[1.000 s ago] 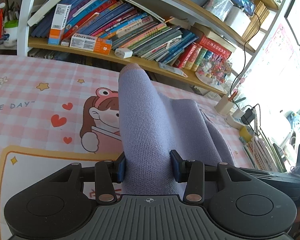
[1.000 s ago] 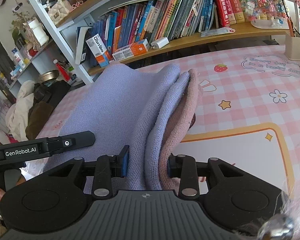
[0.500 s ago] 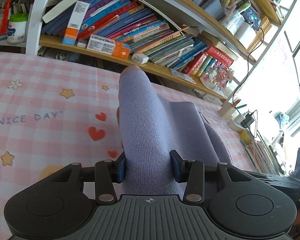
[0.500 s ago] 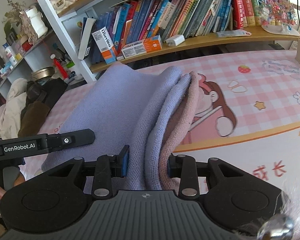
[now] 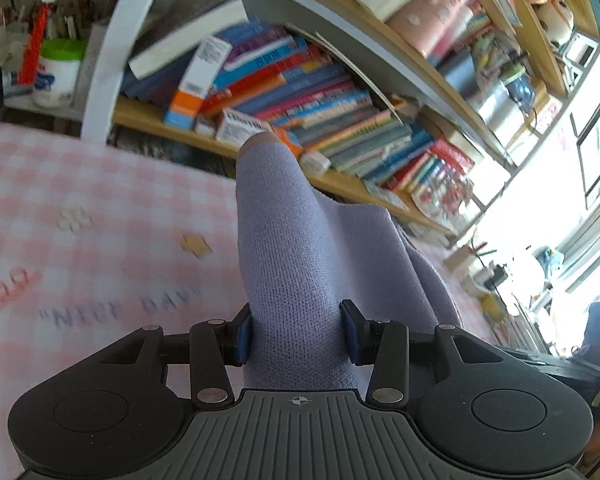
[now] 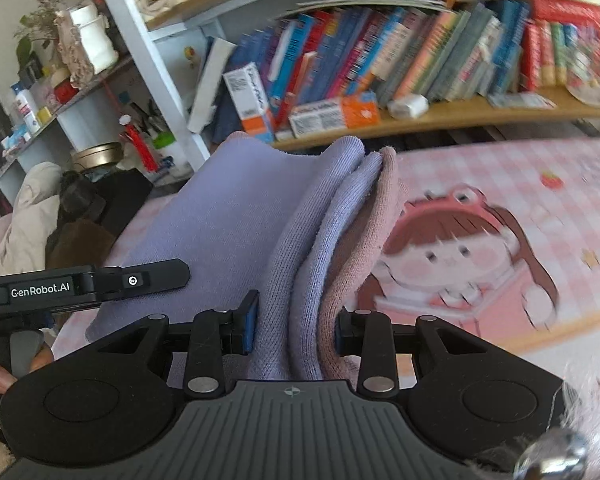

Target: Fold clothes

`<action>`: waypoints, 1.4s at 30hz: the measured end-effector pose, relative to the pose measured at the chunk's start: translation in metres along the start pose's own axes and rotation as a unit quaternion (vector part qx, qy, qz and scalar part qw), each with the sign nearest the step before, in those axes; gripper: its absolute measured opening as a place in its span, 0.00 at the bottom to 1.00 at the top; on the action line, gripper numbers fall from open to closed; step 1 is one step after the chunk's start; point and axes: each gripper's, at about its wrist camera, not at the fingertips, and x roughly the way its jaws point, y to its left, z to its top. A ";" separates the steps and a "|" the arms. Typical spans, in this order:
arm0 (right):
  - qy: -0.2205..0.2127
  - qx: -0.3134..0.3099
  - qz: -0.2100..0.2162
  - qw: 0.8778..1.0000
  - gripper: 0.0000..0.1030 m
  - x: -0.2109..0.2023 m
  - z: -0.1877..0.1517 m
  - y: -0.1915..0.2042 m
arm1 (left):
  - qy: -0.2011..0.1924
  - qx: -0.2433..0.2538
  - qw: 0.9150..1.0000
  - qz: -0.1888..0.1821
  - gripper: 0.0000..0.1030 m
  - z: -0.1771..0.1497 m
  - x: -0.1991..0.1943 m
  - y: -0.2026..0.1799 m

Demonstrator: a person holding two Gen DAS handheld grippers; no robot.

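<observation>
A lilac knitted garment (image 5: 296,264) with a pink edge is held up over the pink checked tablecloth (image 5: 100,216). My left gripper (image 5: 298,336) is shut on a thick fold of it. My right gripper (image 6: 296,330) is shut on several bunched layers of the same garment (image 6: 300,248), lilac and pink, which spreads left toward the other gripper's body (image 6: 80,284). The cloth between the grippers hangs off the table.
A wooden bookshelf (image 5: 320,120) packed with books runs along the table's far edge, also in the right wrist view (image 6: 420,116). The tablecloth (image 6: 480,240) shows a cartoon girl print. A white shelf unit (image 6: 80,92) and piled clothes stand at left.
Both grippers have carried the garment leftward and toward the bookshelf; the cartoon girl print has slid out of the left view. Both grips are unchanged.
</observation>
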 end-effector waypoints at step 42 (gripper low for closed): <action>-0.056 -0.059 -0.053 0.995 0.74 0.161 0.057 -0.010 | -0.082 0.002 0.987 0.139 0.63 0.042 0.054 0.098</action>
